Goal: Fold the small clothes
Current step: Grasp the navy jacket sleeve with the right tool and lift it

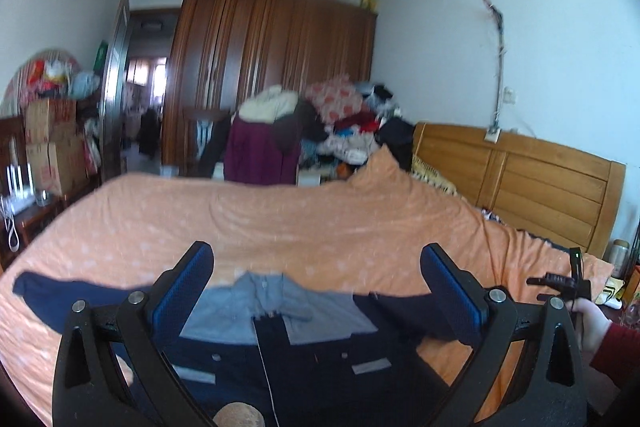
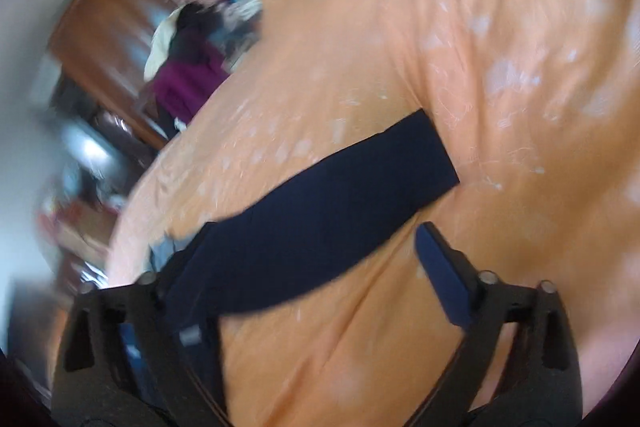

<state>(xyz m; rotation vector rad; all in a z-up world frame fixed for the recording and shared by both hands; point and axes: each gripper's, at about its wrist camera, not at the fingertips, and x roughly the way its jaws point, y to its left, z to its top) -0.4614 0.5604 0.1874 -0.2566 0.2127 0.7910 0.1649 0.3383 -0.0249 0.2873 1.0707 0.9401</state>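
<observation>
A small navy jacket (image 1: 280, 359) with a grey-blue lining lies flat on the orange bedspread (image 1: 280, 219), front up, with its sleeves spread left and right. My left gripper (image 1: 318, 287) hovers over the collar (image 1: 264, 291), open, its blue pads wide apart and holding nothing. In the blurred right wrist view one navy sleeve (image 2: 340, 203) stretches diagonally across the bedspread (image 2: 500, 67). My right gripper (image 2: 312, 267) is open above the sleeve's near part. The sleeve hides most of its left finger, while the right finger (image 2: 444, 275) is over bare bedspread.
A hand in a red sleeve (image 1: 600, 327) holds a black device at the right edge. A wooden headboard (image 1: 520, 179) stands to the right, and a wardrobe (image 1: 272, 67) and a heap of clothes (image 1: 344, 123) beyond the bed. Boxes (image 1: 52, 143) are stacked on the left.
</observation>
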